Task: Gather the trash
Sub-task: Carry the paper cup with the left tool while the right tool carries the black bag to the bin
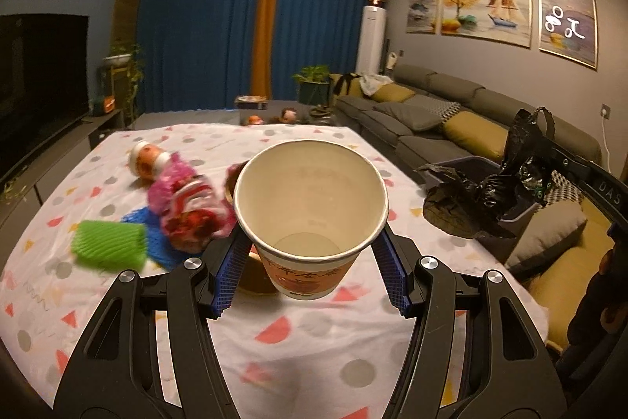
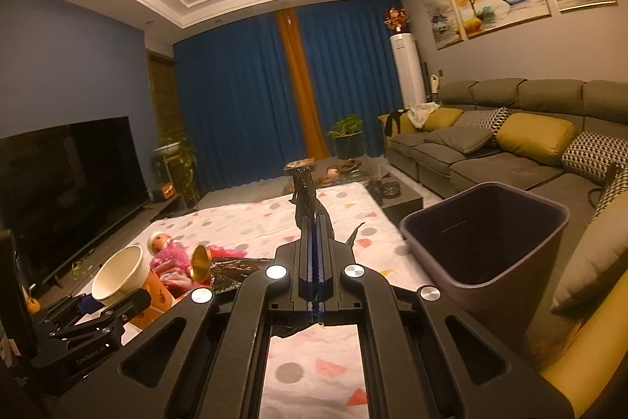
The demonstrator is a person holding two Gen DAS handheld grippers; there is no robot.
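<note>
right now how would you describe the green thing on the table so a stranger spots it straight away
Start at the table with the white, dot-and-triangle cloth. On its left side lies a doll in pink clothes; nearer the camera and further left sits the green foam net sleeve, beside a blue net. It is the only bright green, ribbed piece there.

A: State the colours of the paper cup (image 1: 310, 207).
B: White inside, orange outside with red print.
A: And the tablecloth (image 1: 314, 352)?
B: White, patterned with pink, grey and yellow dots and triangles.
A: Other items?
B: Doll (image 1: 184, 199): pink and red dress. Mesh sleeve (image 1: 108, 242): bright green, beside blue mesh. Trash bag (image 1: 494, 183): glossy black. Bin (image 2: 486, 246): dark purple-grey. Gripper pads (image 1: 229, 273): blue, on black frames. Curtains (image 2: 243, 105): deep blue, one orange strip.
</note>
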